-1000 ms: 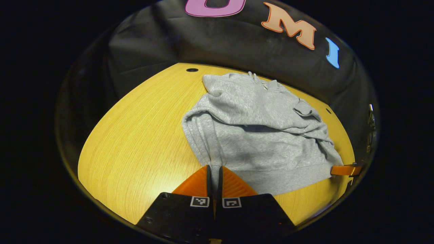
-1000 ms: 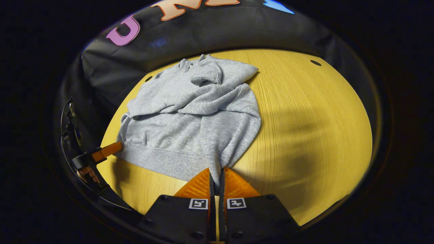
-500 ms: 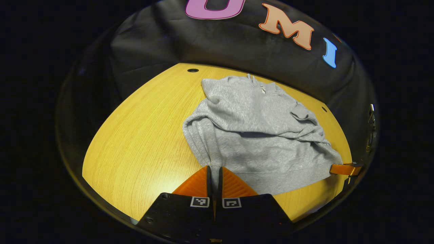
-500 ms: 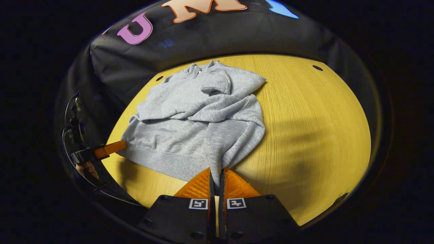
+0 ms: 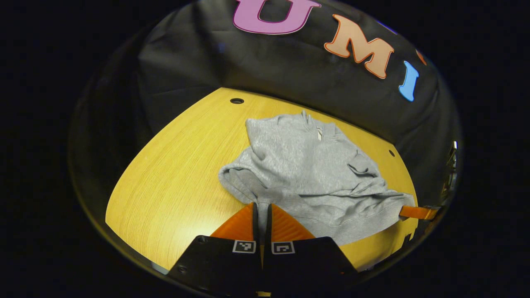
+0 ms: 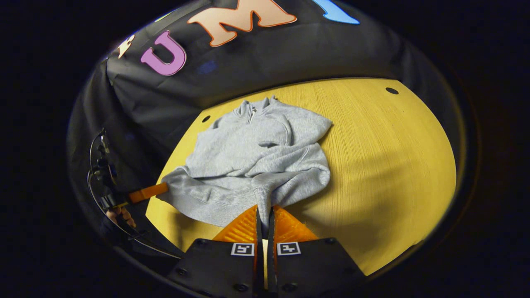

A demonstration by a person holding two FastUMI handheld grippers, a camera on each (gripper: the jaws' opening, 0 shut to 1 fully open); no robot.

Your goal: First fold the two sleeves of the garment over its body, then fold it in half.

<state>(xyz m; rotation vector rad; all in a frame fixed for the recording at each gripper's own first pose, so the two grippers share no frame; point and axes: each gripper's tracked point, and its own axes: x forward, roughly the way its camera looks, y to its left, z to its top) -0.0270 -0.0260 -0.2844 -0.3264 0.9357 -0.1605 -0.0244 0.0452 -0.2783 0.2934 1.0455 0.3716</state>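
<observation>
Now half-fold: left hand-held gripper (image 5: 261, 212) and right hand-held gripper (image 6: 264, 215) each pinch a hem corner of the sweatshirt (image 6: 258, 159) on the table (image 6: 381, 165). Carry both level toward the collar, hem kept taut.

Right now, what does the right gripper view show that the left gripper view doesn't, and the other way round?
Right gripper view: the right gripper close up, shut on one hem corner; at the left edge, a hand holding the left gripper at the other corner.
Left gripper view: the left gripper close up, shut on its hem corner, with the right gripper's finger farther off at the right edge.
Both: the grey sweatshirt, sleeves folded over its body, on the yellow wooden table.
</observation>
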